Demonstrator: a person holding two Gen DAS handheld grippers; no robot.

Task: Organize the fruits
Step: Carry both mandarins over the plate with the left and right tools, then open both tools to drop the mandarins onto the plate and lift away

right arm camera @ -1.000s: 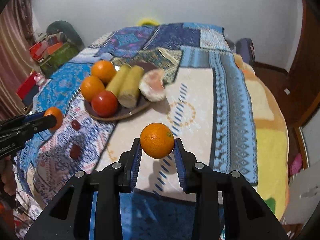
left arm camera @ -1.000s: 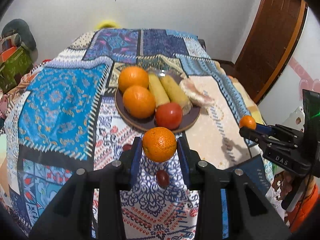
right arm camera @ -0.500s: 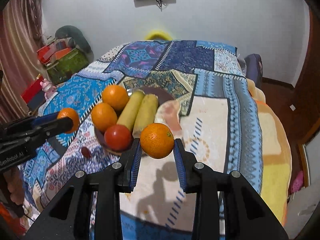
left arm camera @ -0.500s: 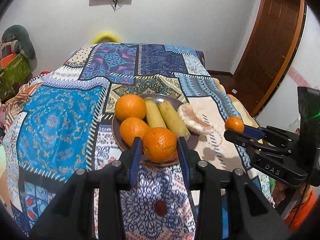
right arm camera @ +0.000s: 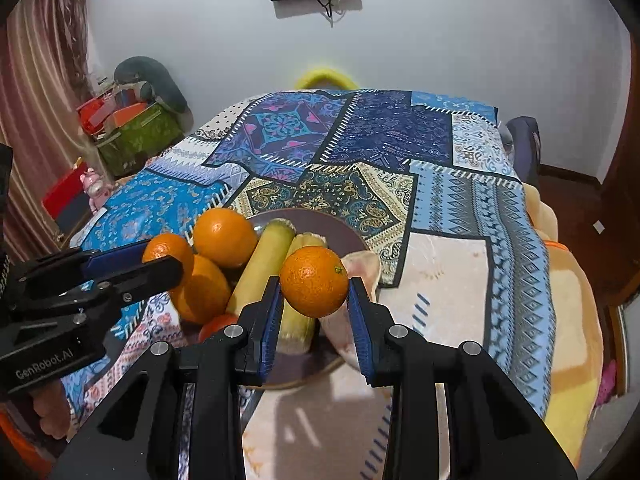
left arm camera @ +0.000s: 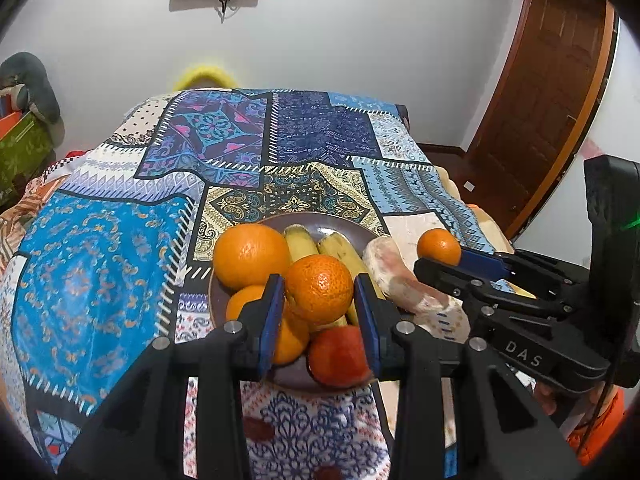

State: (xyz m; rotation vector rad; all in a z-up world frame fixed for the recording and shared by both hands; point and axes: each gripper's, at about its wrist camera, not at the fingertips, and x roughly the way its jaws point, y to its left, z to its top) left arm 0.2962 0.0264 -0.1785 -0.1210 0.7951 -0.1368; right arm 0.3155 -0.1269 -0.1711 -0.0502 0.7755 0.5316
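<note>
A brown plate point(left arm camera: 348, 227) on the patchwork cloth holds two oranges point(left arm camera: 250, 254), two bananas point(left arm camera: 340, 250), a red tomato point(left arm camera: 340, 356) and a pale pink fruit point(left arm camera: 404, 280). My left gripper point(left arm camera: 319, 304) is shut on an orange point(left arm camera: 319, 289) and holds it above the plate's near side. My right gripper point(right arm camera: 314, 300) is shut on another orange point(right arm camera: 314, 281) above the plate's right part point(right arm camera: 320, 220). Each gripper shows in the other's view, the right one in the left wrist view point(left arm camera: 440, 258) and the left one in the right wrist view point(right arm camera: 168, 258).
Small dark red fruits point(left arm camera: 258, 428) lie on the cloth in front of the plate. The patchwork cloth point(right arm camera: 360, 140) stretches far behind the plate. A green box point(right arm camera: 140, 136) and clutter stand at the left, a wooden door point(left arm camera: 552, 92) at the right.
Both grippers have moved forward and up with their oranges. They have gone from the cloth in front of the plate to above the plate.
</note>
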